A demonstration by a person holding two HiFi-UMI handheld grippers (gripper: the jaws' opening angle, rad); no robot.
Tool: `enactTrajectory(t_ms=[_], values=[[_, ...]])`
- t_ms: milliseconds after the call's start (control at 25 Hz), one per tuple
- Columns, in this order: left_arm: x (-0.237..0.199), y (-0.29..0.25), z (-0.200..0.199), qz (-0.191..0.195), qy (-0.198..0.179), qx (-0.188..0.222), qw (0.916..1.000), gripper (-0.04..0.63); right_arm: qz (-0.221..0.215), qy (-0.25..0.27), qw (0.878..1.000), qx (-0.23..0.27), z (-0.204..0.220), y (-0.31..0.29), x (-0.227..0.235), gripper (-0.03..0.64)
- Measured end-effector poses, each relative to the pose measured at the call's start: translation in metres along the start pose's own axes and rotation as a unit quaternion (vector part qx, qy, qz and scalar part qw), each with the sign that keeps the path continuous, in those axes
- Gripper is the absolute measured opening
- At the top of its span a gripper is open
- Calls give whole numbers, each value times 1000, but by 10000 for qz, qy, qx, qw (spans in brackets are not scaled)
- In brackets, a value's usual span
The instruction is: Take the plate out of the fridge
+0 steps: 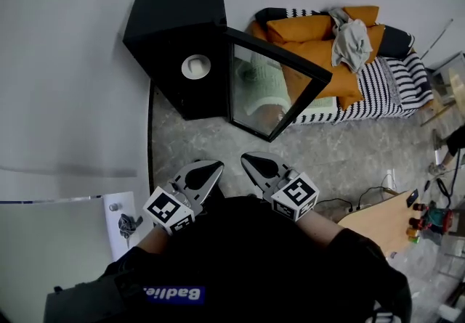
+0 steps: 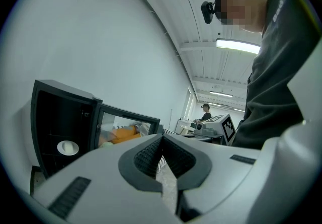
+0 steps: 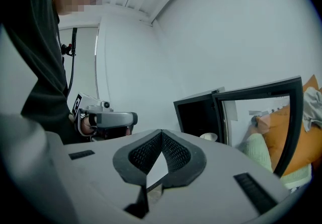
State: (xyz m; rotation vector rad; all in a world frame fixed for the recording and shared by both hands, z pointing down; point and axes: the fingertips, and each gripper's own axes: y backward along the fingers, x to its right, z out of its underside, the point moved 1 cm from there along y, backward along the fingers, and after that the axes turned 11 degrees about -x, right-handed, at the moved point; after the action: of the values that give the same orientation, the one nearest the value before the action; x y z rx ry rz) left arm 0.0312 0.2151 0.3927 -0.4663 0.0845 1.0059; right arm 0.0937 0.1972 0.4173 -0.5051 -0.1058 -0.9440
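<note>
A small black fridge [image 1: 178, 38] stands on the floor against the white wall, its glass door [image 1: 272, 89] swung open to the right. Inside lies a white plate [image 1: 196, 66], also visible in the left gripper view as the plate [image 2: 67, 147] and in the right gripper view as the plate [image 3: 209, 137]. My left gripper [image 1: 218, 167] and right gripper [image 1: 245, 159] hover side by side well short of the fridge, both pointing at it. The left gripper [image 2: 162, 137] is shut with nothing in it. The right gripper [image 3: 161, 132] is shut too, tips touching, empty.
A couch [image 1: 378, 82] with orange cushions and a striped cover stands right of the fridge door. A wooden table [image 1: 378, 223] with small items is at the right, cables on the floor beside it. A white box [image 1: 120, 223] sits at my left. A distant person [image 2: 205, 112] stands across the room.
</note>
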Motion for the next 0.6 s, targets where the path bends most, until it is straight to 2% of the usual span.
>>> enactTrajectory(t_ms=[400, 600], values=[[-101, -1, -21, 229, -40, -43, 9997, -8, 279, -253, 9989, -279, -27, -79, 37, 8], [-148, 3, -28, 319, 169, 9, 9993, -7, 468, -399, 9975, -340, -42, -115, 52, 8]])
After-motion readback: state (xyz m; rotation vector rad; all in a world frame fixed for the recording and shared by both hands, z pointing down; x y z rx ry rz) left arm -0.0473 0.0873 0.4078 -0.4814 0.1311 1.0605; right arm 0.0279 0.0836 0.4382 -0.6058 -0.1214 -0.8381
